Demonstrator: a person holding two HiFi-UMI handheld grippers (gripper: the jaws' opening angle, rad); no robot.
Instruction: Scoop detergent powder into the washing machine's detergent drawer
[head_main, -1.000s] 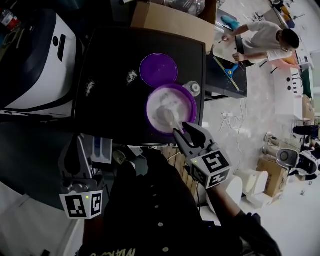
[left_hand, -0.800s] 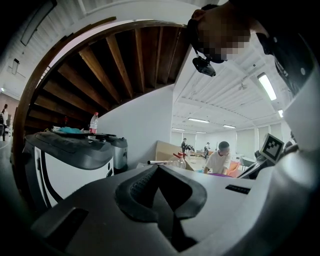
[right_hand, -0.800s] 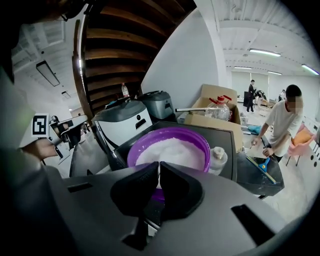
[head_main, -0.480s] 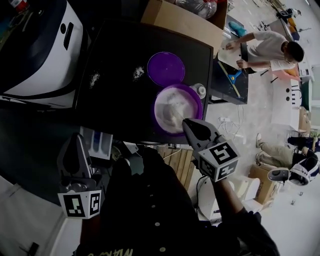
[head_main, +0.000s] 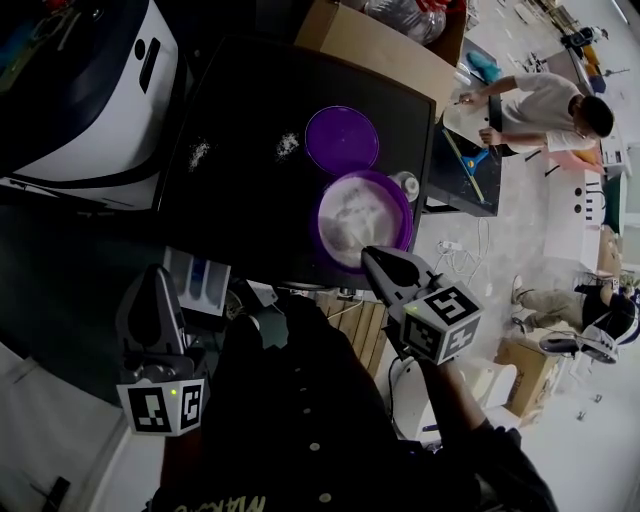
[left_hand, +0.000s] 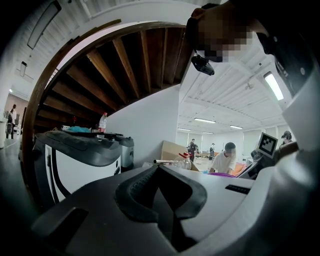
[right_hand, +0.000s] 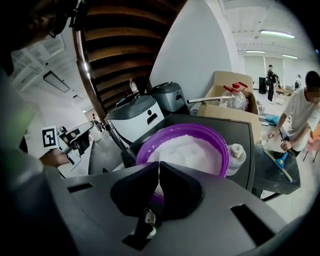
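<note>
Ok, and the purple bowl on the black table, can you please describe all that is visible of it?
The purple bowl is round, plastic-looking, upright, open and nearly full of white powder. It stands near the front right edge of the black table, a flat purple lid just behind it, a small white bottle at its right. The right gripper is at its near rim, jaws shut on a thin white handle.

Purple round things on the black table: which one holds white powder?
The purple tub nearest the right gripper: its rim rises around a heap of powder. The other, farther back, is a flat, bare lid.
</note>
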